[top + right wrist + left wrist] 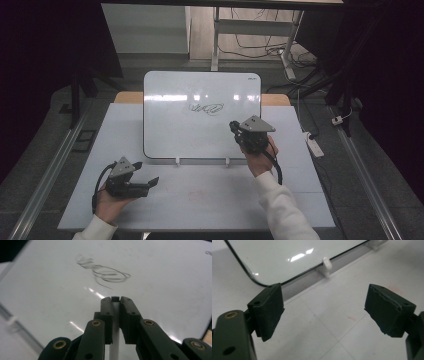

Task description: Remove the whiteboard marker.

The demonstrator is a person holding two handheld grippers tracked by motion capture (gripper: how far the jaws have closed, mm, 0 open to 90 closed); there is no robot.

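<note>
A white board (pixel 200 135) leans on the far half of the table, with a black scribble (pixel 206 108) near its middle. My right gripper (pixel 234 126) hovers over the board's right part, just below and right of the scribble (pixel 105 272). The right gripper (pixel 115 300) is shut on a slim white marker (pixel 114 325) with a dark end between the pads. My left gripper (pixel 146 173) rests in a hand at the table's front left, open, with nothing between its jaws. The left gripper (pixel 324 307) points at the board's lower left corner (pixel 282 257).
The grey table (pixel 200 200) has bare surface in front of the board. Two small white clips (pixel 326 265) hold the board's lower edge. A white power strip (pixel 315 145) lies on the floor at the right. A desk frame and cables (pixel 260 47) stand behind.
</note>
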